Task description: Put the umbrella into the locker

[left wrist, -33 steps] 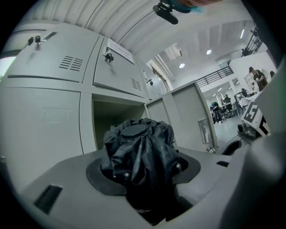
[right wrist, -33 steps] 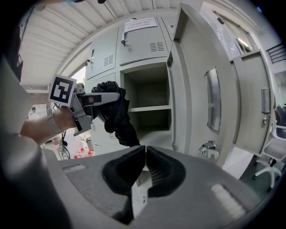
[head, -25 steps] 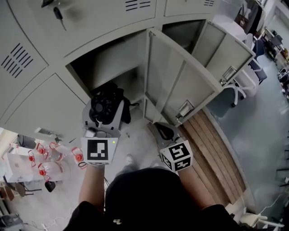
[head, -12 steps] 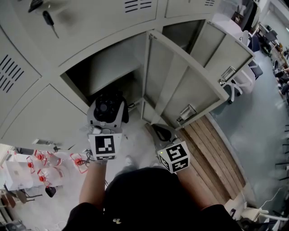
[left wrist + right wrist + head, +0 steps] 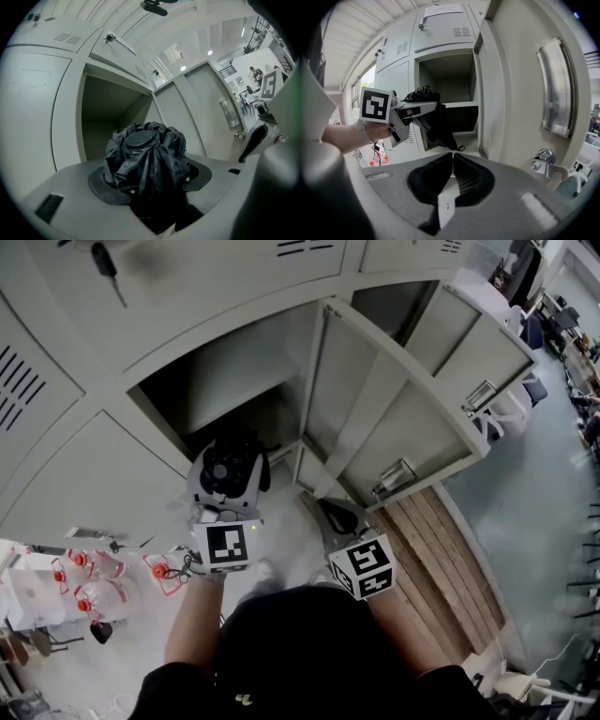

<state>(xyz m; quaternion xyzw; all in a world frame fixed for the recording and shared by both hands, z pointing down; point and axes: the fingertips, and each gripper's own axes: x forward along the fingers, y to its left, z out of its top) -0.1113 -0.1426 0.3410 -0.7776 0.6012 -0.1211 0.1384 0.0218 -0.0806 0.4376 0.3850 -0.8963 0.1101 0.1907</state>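
A black folded umbrella (image 5: 221,465) stands upright between the jaws of my left gripper (image 5: 231,452), just in front of the open locker compartment (image 5: 225,381). In the left gripper view the umbrella (image 5: 145,154) fills the gap between the jaws; they are opening but still touch its fabric. The dark compartment (image 5: 105,112) lies straight ahead. The right gripper view shows the umbrella (image 5: 437,119) hanging below the left gripper, its strap dangling. My right gripper (image 5: 453,161) is shut and empty, low beside the open locker door (image 5: 375,418).
A second open locker door (image 5: 478,343) stands further right. A wooden slatted bench (image 5: 441,540) runs along the floor at the right. Red-capped bottles (image 5: 103,577) lie on the floor at the left. A key (image 5: 105,263) hangs from an upper locker door.
My left gripper has sunk a little with the umbrella, staying in front of the open compartment. The right gripper has stayed where it was.
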